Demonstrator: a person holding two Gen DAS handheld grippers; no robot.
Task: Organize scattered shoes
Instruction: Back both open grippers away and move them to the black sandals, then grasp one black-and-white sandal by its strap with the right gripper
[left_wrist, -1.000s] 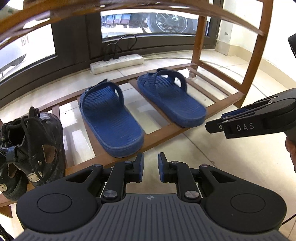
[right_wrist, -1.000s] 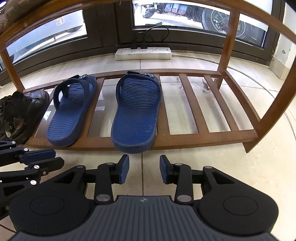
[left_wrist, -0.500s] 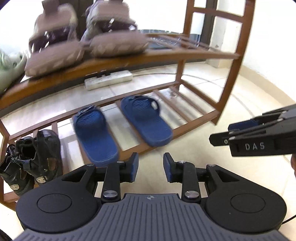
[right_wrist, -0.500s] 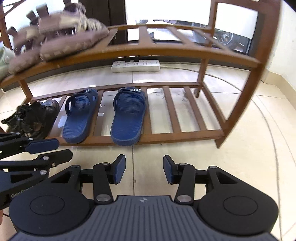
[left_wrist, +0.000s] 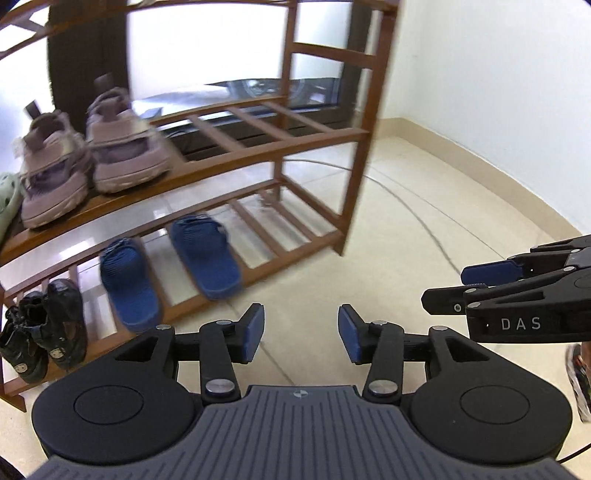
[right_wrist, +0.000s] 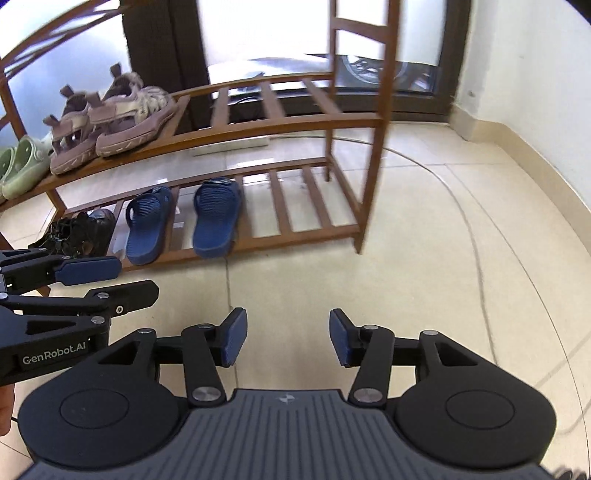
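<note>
Both pairs of fingers stand spread with nothing between them: the left gripper (left_wrist: 301, 334) and the right gripper (right_wrist: 288, 341) hover side by side above the pale tiled floor (right_wrist: 424, 266), in front of a wooden shoe rack (right_wrist: 373, 122). From the left wrist view the right gripper (left_wrist: 443, 290) reaches in from the right edge; from the right wrist view the left gripper (right_wrist: 138, 278) reaches in from the left.

On the rack's bottom shelf, two blue slippers (right_wrist: 216, 218) lie side by side, toes toward the far side and heels at the near rail. Just left of them sits a pair of black shoes (left_wrist: 48, 328), at the left end of that shelf. On the middle shelf above, a pair of mauve sandals (right_wrist: 122, 118) rests left of centre, and pale green clogs (right_wrist: 22, 166) sit further left, at the edge of view. The right halves of both shelves show only bare slats. Behind the rack is a dark-framed window (right_wrist: 424, 48), with a white wall (left_wrist: 498, 92) at right.
</note>
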